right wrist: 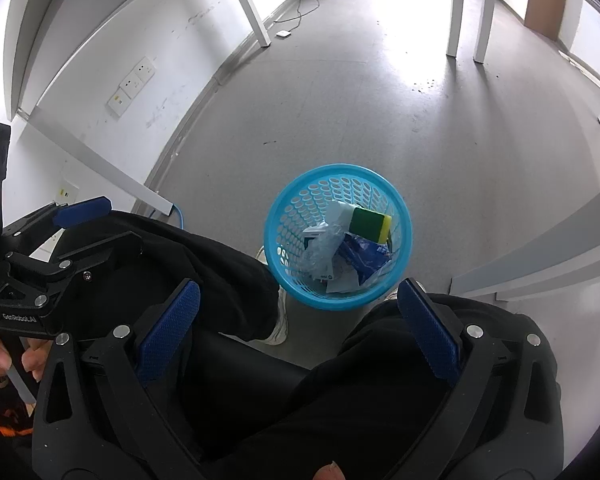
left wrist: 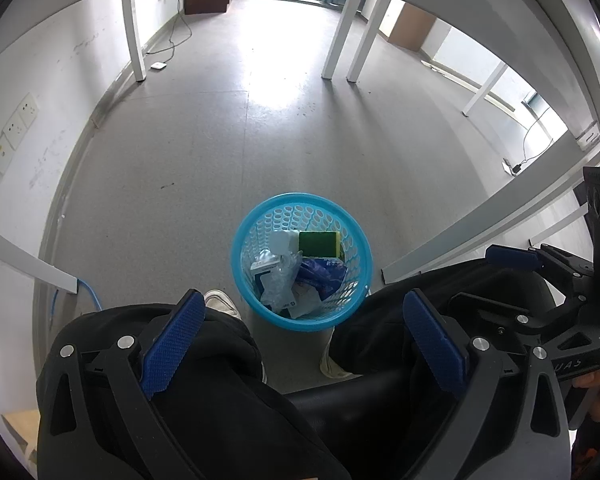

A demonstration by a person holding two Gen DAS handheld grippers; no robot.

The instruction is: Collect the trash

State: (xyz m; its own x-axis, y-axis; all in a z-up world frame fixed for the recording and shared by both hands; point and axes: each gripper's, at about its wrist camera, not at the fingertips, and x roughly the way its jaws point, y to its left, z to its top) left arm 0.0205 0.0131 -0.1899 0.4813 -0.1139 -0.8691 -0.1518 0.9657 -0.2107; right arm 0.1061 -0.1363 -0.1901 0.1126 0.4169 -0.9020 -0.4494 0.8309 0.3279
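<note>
A round blue mesh basket (left wrist: 300,199) (right wrist: 340,169) stands on the grey floor between a seated person's feet. Inside lie a green-and-yellow sponge (left wrist: 318,243) (right wrist: 370,222), a blue wrapper (left wrist: 323,274) (right wrist: 365,257), crumpled clear plastic (left wrist: 279,282) (right wrist: 320,249) and a white piece (left wrist: 282,241). My left gripper (left wrist: 302,298) hovers open and empty above the person's knees, short of the basket. My right gripper (right wrist: 299,288) is likewise open and holds nothing. Each gripper appears at the edge of the other's view, with one blue pad (left wrist: 512,258) (right wrist: 83,209) showing.
Black-trousered knees (left wrist: 204,364) (right wrist: 380,360) and white shoes (left wrist: 222,303) (right wrist: 278,330) sit under both grippers. White table legs (left wrist: 338,32) (right wrist: 456,8) stand farther off. A white wall with sockets (left wrist: 14,132) (right wrist: 132,86) runs along the left, with a blue cable (left wrist: 90,294) at its foot.
</note>
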